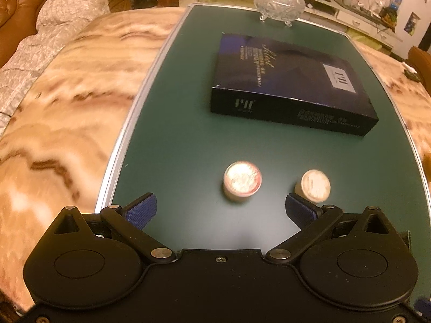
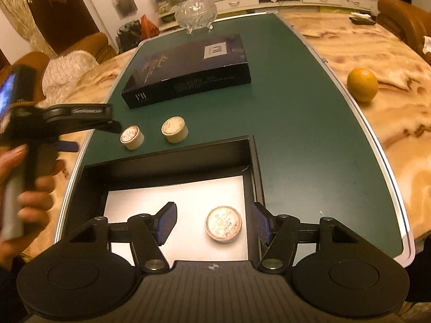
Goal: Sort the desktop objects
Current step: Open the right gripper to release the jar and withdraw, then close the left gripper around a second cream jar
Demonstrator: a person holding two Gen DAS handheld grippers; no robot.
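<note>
Two small round cream tins stand on the green mat (image 1: 175,134): one (image 1: 242,180) just ahead of my left gripper (image 1: 221,207), the other (image 1: 313,185) beside its right finger. The left jaws are open and empty. In the right wrist view the same two tins (image 2: 132,137) (image 2: 174,129) sit beyond a black open box (image 2: 172,158) with a white floor. A third tin (image 2: 223,224) lies flat on that floor. My right gripper (image 2: 214,222) hovers over it, open, its pads clear of the tin on both sides.
A flat dark blue box (image 1: 291,80) lies mid-mat, with a footed glass dish (image 1: 278,0) behind it. An orange (image 2: 362,84) rests on the marble table right of the mat. A person's hand (image 2: 24,177) holds the left tool at the mat's left edge.
</note>
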